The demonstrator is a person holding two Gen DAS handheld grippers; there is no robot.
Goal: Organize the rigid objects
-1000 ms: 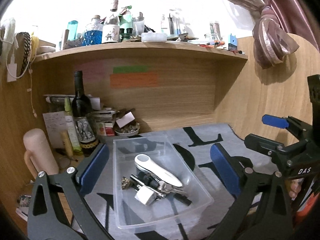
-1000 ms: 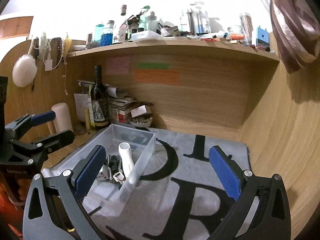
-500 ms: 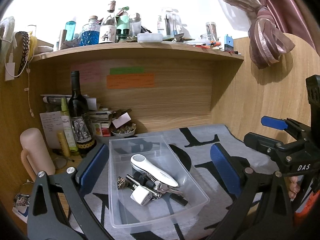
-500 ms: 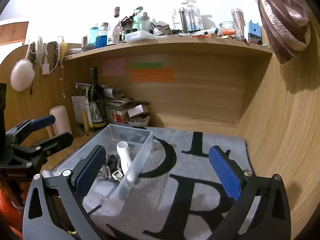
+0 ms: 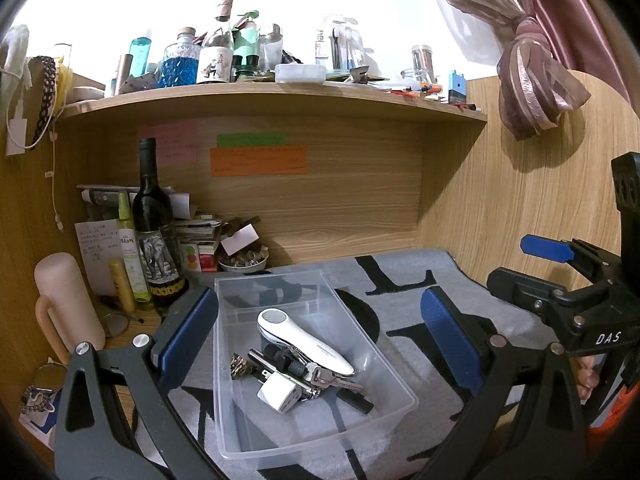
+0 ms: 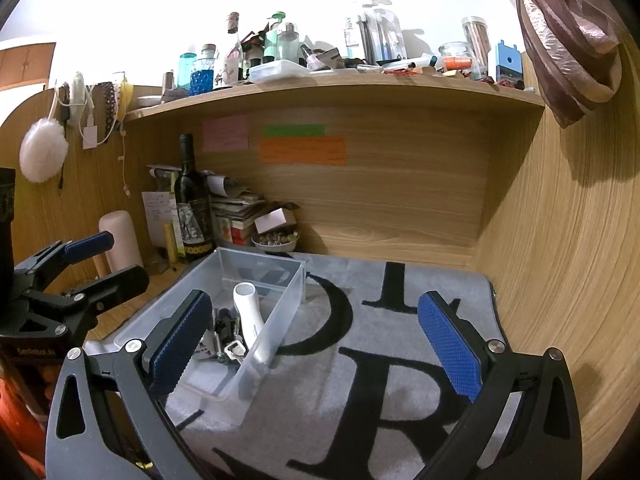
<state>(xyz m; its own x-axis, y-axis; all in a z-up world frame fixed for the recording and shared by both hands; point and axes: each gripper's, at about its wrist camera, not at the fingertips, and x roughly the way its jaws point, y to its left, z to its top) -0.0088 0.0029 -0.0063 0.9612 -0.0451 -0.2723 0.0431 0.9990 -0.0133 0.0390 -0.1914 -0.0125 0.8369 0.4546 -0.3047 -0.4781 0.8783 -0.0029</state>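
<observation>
Both claws are spread wide and holding nothing: left claw [image 5: 320, 332] hangs over the clear plastic bin [image 5: 394, 374], right claw [image 6: 316, 338] over the grey lettered mat [image 6: 400, 332] just beside it. In the bin: a white handheld gadget [image 5: 304, 338], keys [image 5: 320, 376] and a white plug [image 5: 279, 395], all piled together.
</observation>
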